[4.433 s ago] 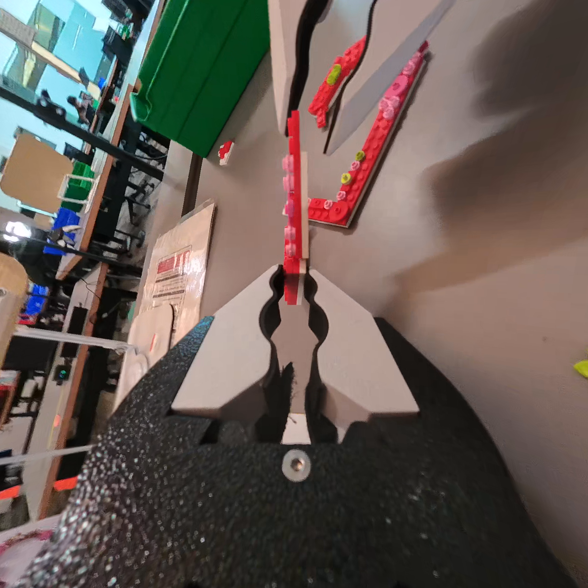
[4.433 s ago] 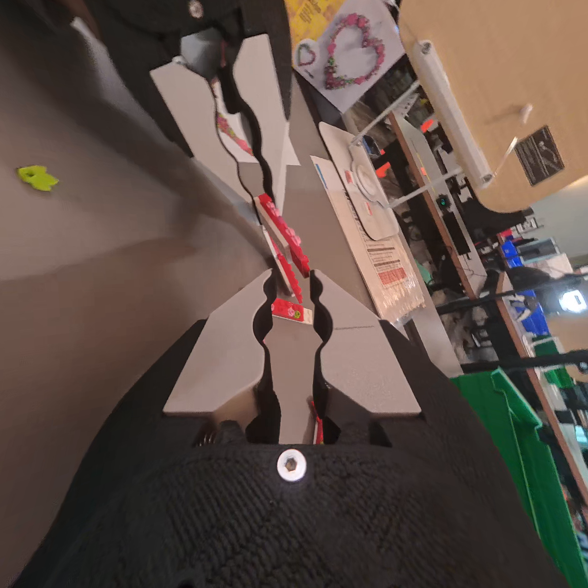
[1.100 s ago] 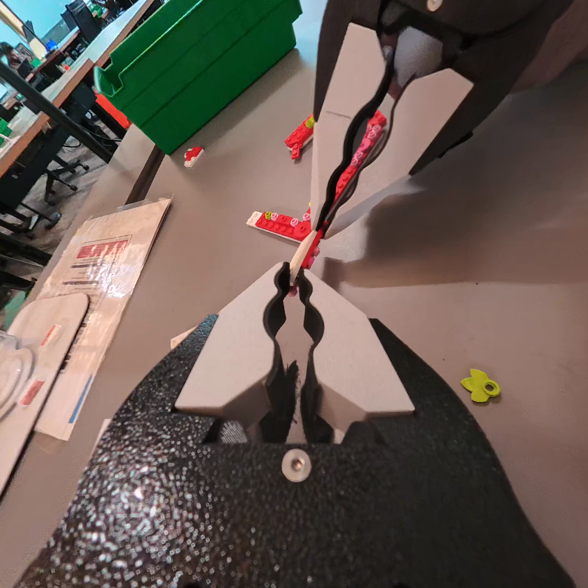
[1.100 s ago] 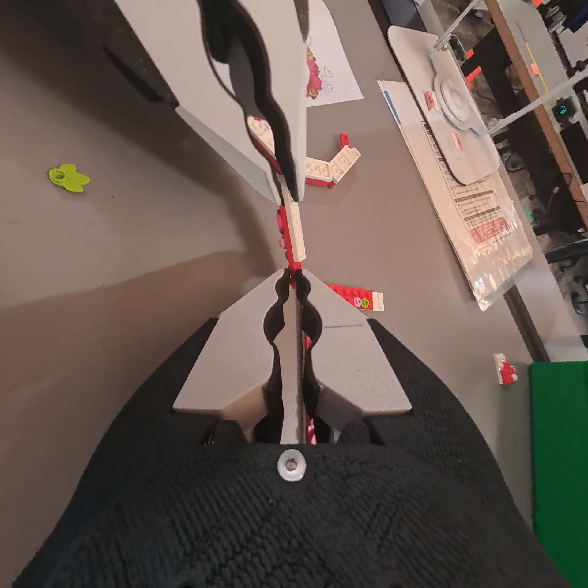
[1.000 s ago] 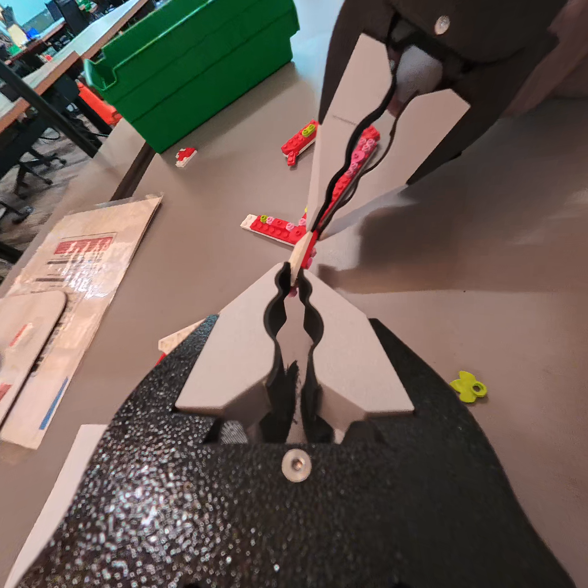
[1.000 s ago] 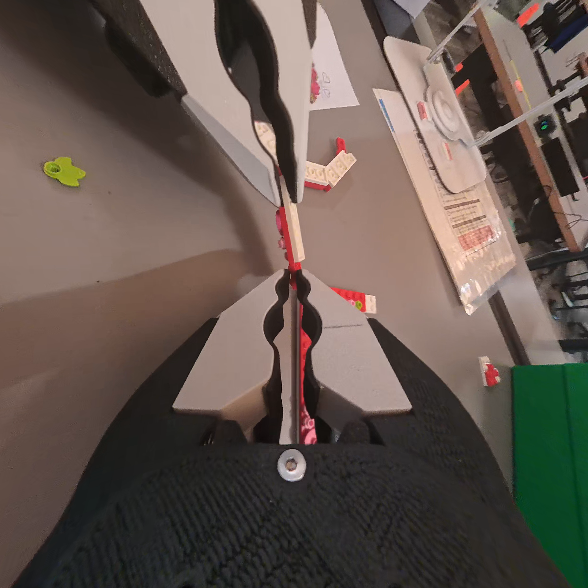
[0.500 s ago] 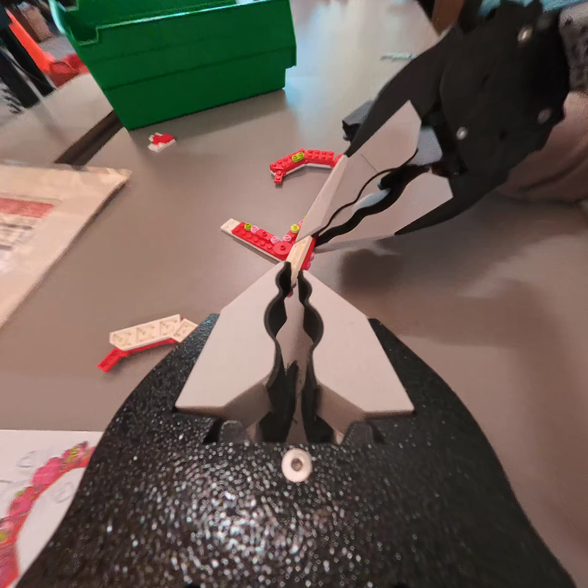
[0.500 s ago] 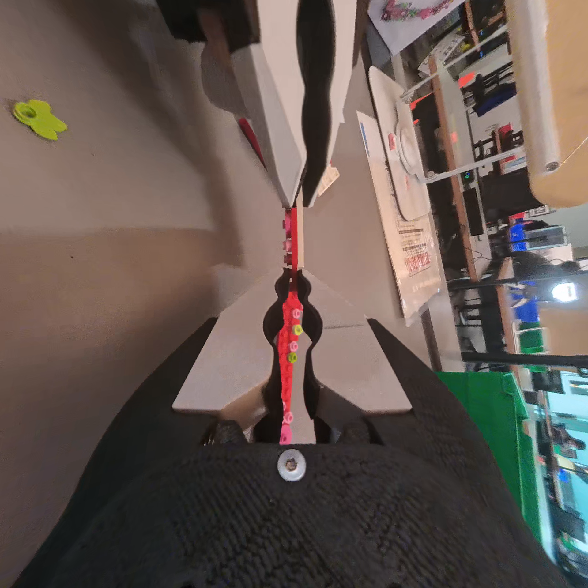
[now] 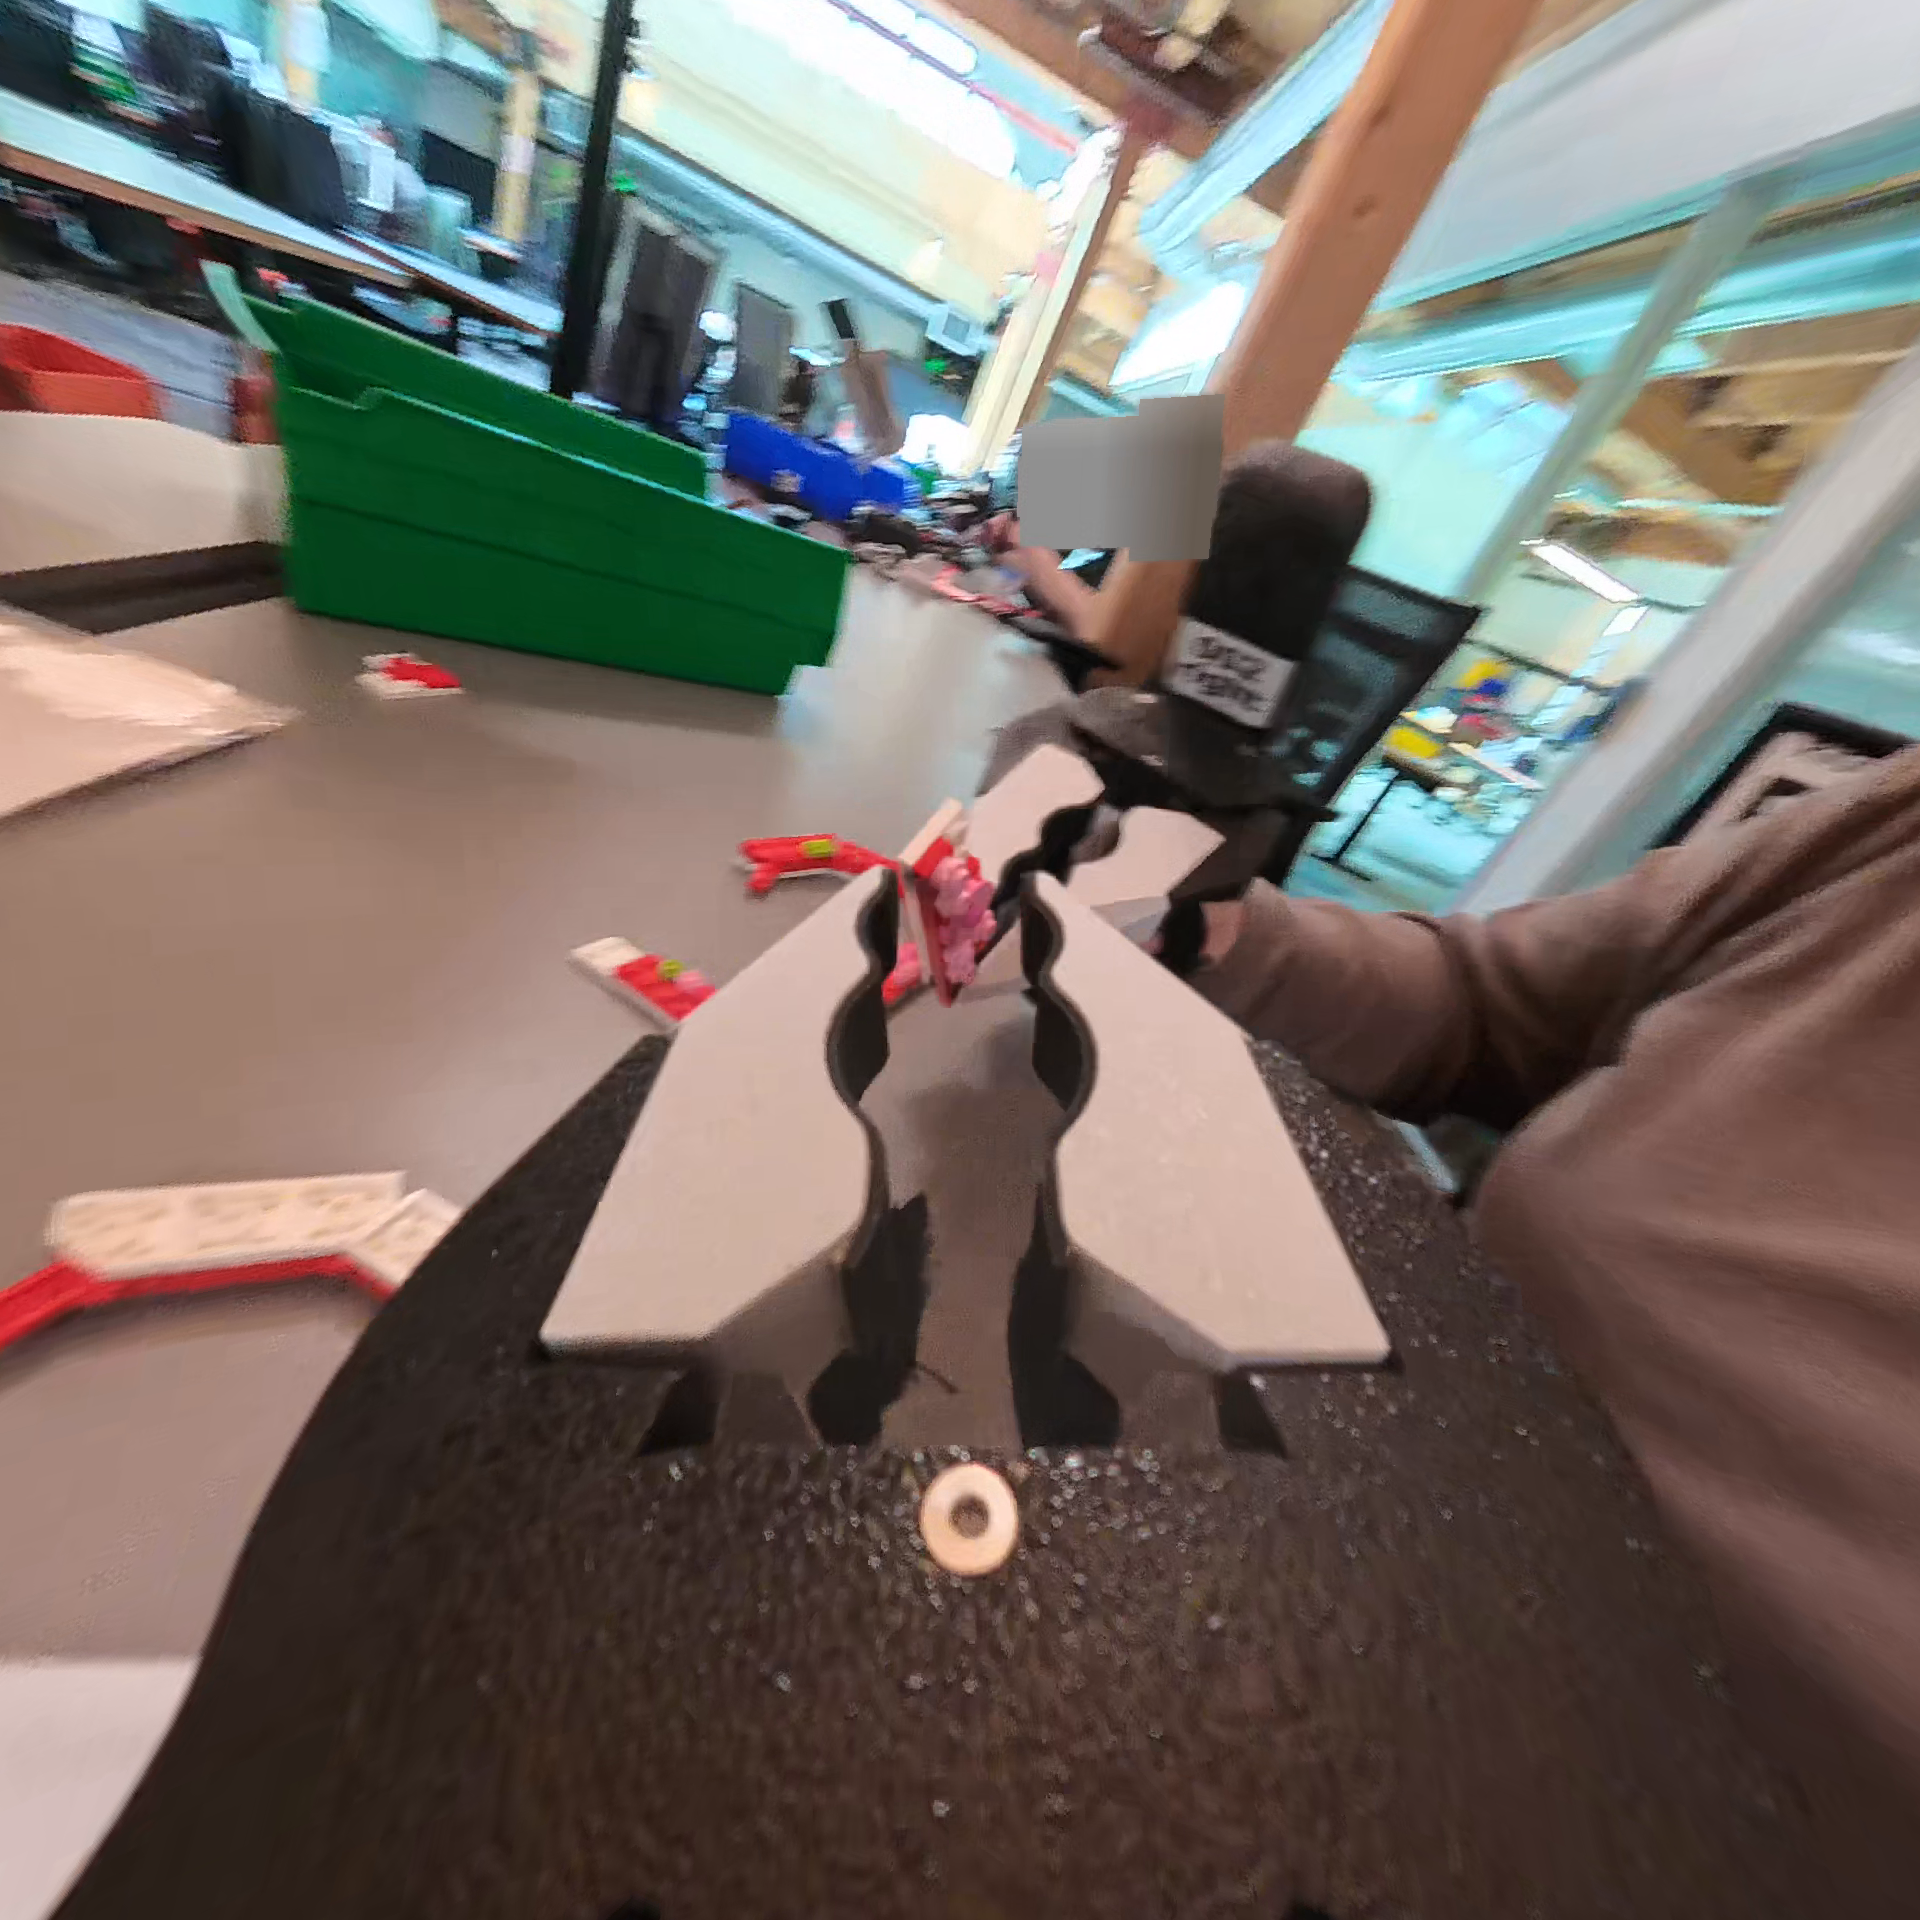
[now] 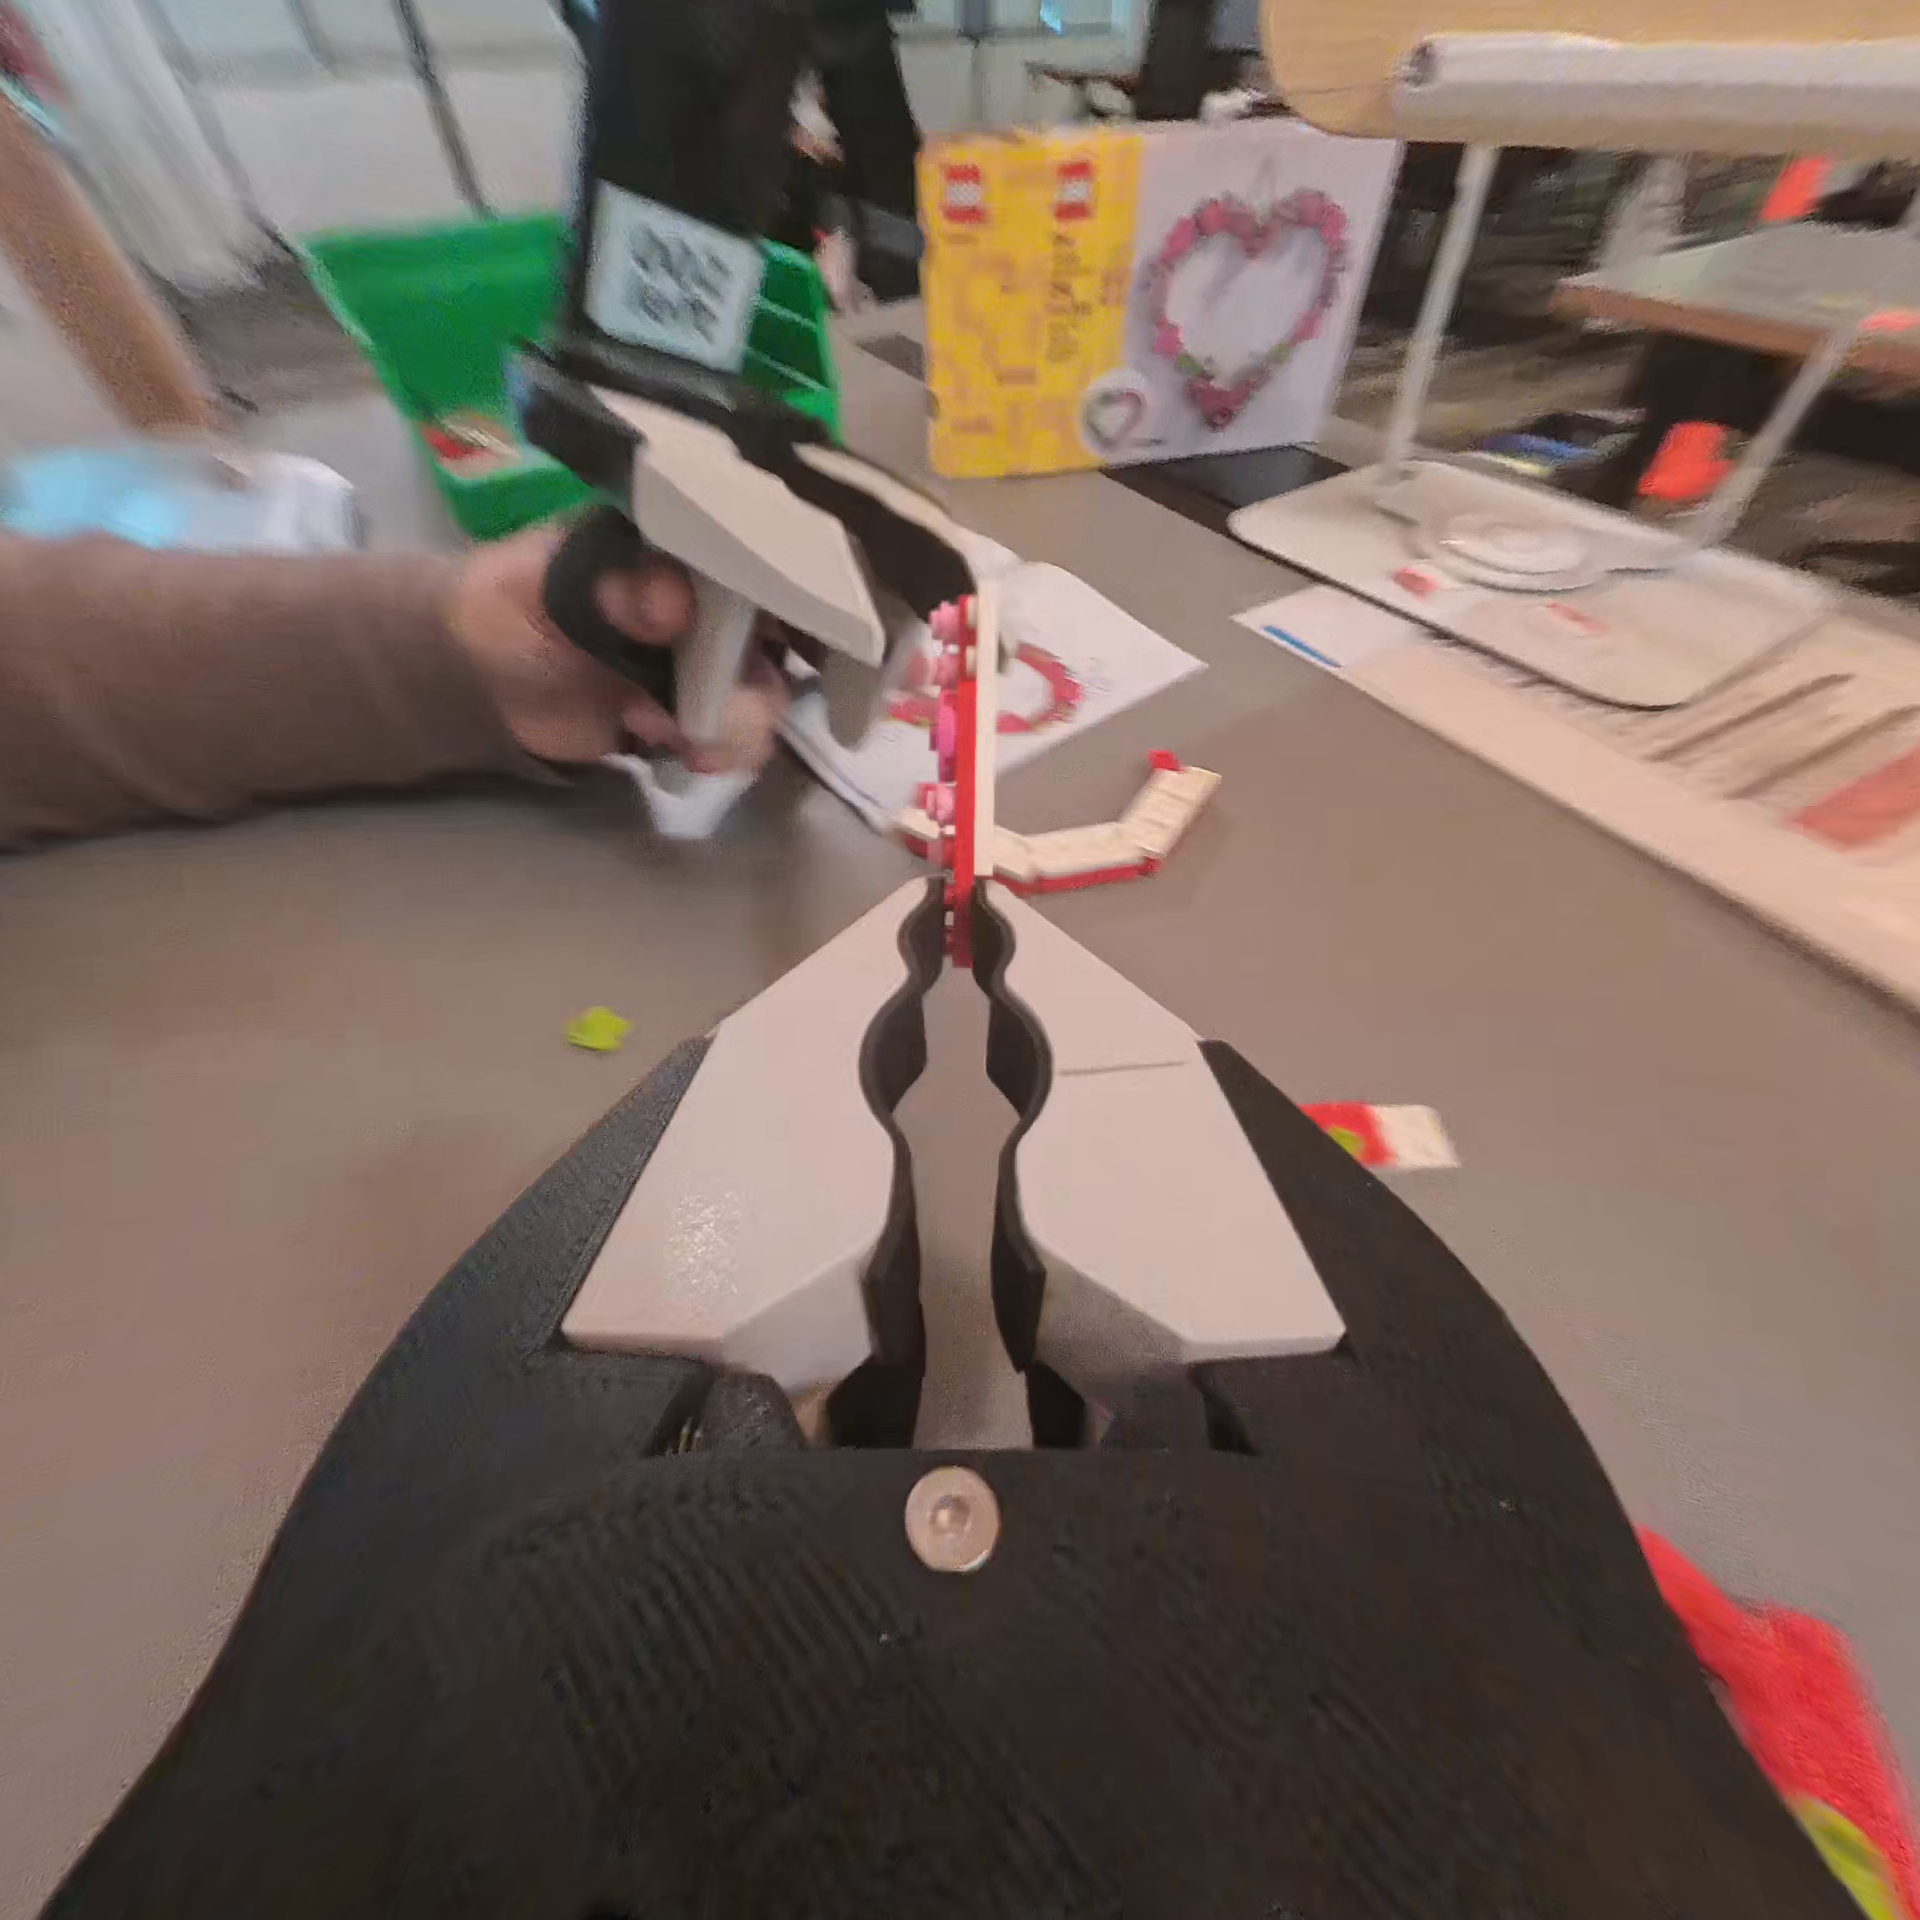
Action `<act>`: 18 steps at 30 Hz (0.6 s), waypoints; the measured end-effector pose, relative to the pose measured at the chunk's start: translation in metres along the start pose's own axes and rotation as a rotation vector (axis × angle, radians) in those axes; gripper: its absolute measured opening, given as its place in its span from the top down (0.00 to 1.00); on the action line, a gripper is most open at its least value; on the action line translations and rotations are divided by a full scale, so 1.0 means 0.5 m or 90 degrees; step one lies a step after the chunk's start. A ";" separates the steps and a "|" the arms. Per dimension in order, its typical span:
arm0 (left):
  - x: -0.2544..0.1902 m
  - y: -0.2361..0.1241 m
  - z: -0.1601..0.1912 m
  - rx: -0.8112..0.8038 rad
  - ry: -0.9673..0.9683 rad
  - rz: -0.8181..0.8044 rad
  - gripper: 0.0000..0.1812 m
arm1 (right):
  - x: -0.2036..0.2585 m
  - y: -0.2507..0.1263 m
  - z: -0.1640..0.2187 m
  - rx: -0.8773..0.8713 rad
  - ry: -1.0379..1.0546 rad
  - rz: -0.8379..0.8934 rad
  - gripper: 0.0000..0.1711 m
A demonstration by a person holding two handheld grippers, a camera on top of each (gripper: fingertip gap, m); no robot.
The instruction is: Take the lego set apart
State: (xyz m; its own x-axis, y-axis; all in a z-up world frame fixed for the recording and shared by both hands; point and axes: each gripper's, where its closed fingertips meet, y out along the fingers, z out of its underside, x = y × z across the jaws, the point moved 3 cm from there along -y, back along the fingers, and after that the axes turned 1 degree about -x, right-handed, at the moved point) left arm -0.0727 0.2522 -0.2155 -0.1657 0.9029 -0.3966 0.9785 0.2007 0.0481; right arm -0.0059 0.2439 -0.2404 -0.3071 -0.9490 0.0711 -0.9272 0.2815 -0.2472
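a: what's sitting on the grey surface (image 9: 312,914) at the back?
b: stacked green bins (image 9: 540,551) are resting there.
a: and on the other side?
b: a yellow and white box (image 10: 1132,296) is standing upright, and a clear stand (image 10: 1496,540) is sitting near it.

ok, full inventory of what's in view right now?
lego strip: 1, red and white with pink studs, upright in the right tool
loose lego sections: at least 4, red and white, on the table
leaf piece: 1, lime, on the table
bins: a stack, green, far side of the table
lego box: 1, yellow and white, standing at the back
instruction sheet: 1, white, behind the strip
left tool: open, at the strip
right tool: shut on the strip
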 end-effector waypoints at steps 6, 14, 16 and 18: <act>-0.032 0.011 0.004 -0.027 -0.085 0.124 0.90 | 0.023 -0.008 -0.022 -0.089 0.172 -0.159 0.98; -0.041 0.028 0.007 -0.053 -0.050 0.106 0.95 | 0.031 -0.009 -0.030 -0.113 0.191 -0.192 0.98; -0.037 0.029 0.004 -0.054 -0.003 0.063 0.96 | 0.020 -0.009 -0.030 -0.119 0.190 -0.161 0.97; -0.016 0.026 0.004 -0.026 0.080 -0.046 0.96 | -0.007 -0.013 -0.027 -0.118 0.160 -0.082 0.92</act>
State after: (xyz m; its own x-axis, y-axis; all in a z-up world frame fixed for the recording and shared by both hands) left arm -0.0581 0.2467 -0.2134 -0.2522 0.9255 -0.2827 0.9579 0.2801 0.0622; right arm -0.0019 0.2472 -0.2261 -0.2059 -0.9207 0.3315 -0.9781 0.2037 -0.0418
